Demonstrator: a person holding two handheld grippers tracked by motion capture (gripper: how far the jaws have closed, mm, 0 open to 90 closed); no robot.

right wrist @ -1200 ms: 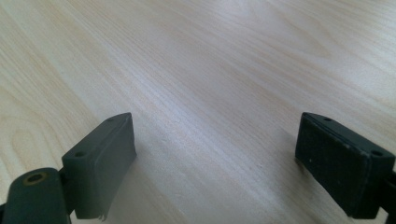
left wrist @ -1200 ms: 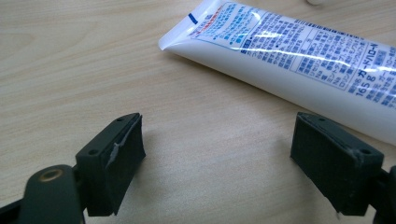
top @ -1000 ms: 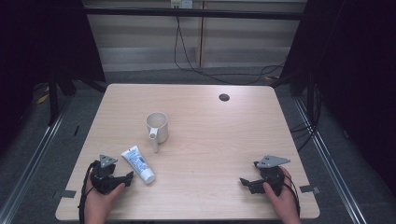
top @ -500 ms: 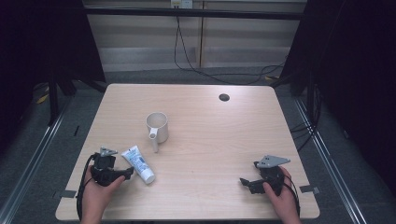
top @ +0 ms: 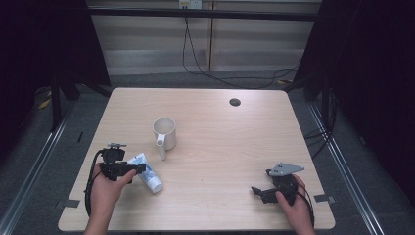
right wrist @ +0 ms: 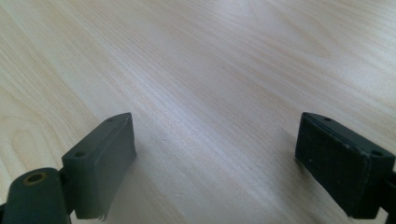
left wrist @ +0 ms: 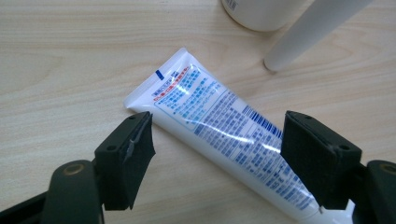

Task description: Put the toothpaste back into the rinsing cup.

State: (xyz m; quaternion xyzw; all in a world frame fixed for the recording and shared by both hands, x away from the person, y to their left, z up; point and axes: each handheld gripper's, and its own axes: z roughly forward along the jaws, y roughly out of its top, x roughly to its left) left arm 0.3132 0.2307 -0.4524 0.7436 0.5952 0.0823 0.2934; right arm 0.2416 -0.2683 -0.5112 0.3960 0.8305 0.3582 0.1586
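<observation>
Forward to the tube (left wrist: 224,135) went the left hand-held gripper (left wrist: 229,158), jaws wide astride it; mug (top: 165,132) contents unclear.

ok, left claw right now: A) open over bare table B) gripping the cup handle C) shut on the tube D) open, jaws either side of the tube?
D: in the left gripper view the left claw is open, its jaws standing either side of the toothpaste tube, which lies flat on the table.
</observation>
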